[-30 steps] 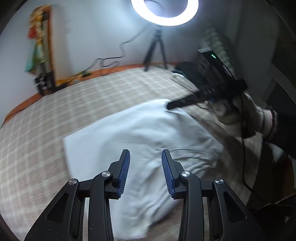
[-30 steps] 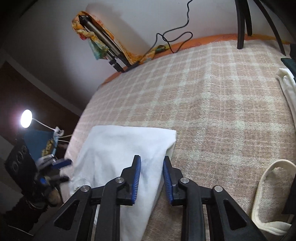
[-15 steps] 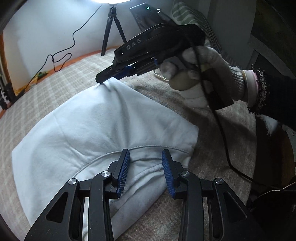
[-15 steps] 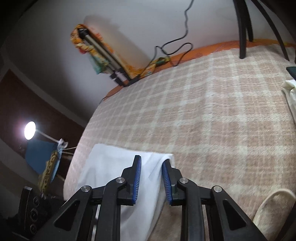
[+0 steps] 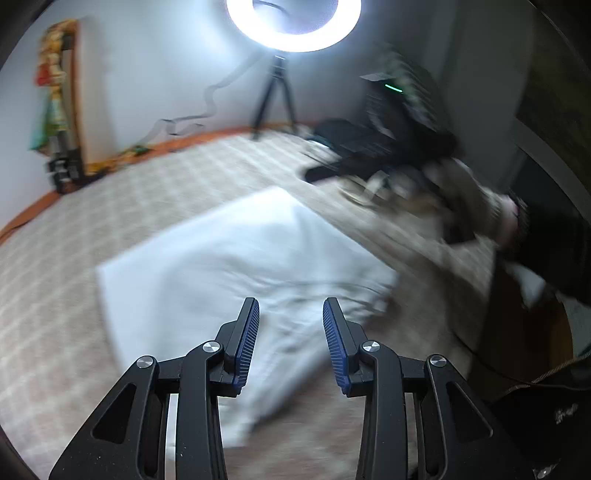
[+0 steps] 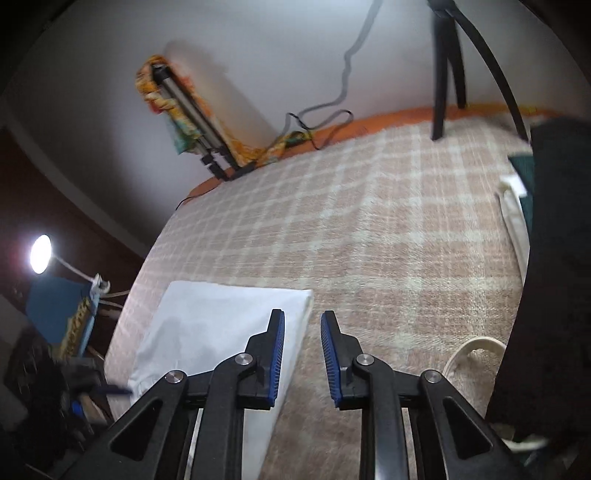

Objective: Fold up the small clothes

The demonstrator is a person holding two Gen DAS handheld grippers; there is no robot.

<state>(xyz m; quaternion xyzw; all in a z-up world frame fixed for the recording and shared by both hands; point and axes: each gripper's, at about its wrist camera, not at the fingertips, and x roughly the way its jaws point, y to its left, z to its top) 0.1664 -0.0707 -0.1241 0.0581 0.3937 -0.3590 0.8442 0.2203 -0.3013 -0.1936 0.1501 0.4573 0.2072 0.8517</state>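
You had a white garment (image 6: 218,325) of smooth, matt cloth lying on a checked blanket (image 6: 369,229) whose weave looked coarse and fuzzy. Your left gripper (image 5: 291,343) and right gripper (image 6: 302,350) showed matt black plastic, ribbed blue pads (image 6: 277,354) and shiny metal rivets.

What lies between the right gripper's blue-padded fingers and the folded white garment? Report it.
Nothing but bare checked beige blanket, by the right wrist view: the open right gripper hangs over the folded white garment at its right edge, gripping nothing.

I count one white garment (image 5: 236,266), one ring light (image 5: 293,26), one lamp (image 6: 40,254), and my two grippers (image 5: 291,314) (image 6: 302,328).
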